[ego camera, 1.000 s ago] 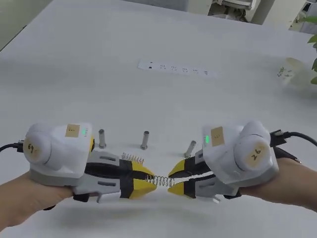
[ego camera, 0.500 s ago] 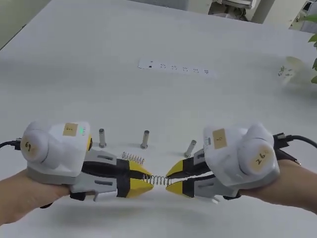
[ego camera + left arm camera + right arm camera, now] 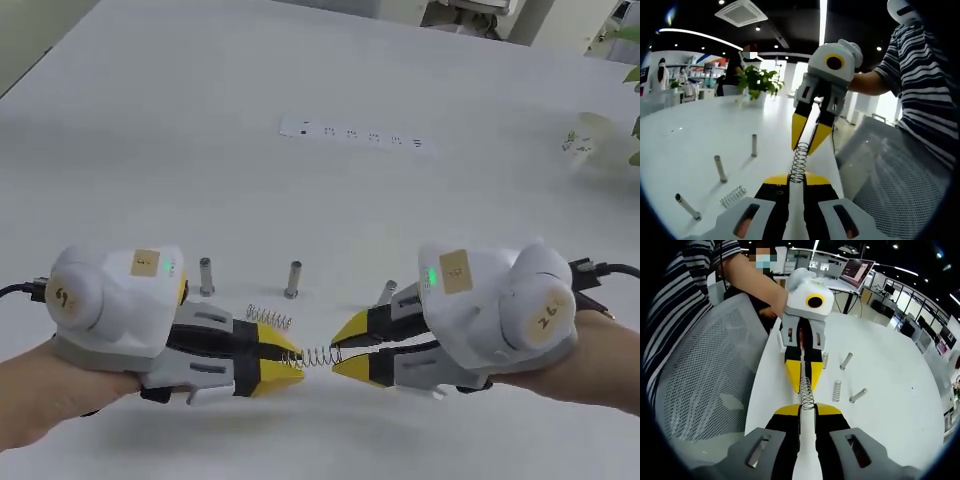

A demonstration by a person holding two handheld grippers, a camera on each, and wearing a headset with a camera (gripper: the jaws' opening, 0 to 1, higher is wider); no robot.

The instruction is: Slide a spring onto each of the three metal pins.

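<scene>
**Status: No Pin Fitted**

All three metal pins [image 3: 293,281] are bare, so every spring remains to be fitted. One spring [image 3: 320,355] spans the gap between the tongs, near the pins. The left gripper [image 3: 298,358] clamps one end, and the right gripper [image 3: 336,354] is pinched narrow on the other. A loose spring [image 3: 268,318] lies on the table [image 3: 330,200] just beside the left gripper.
</scene>
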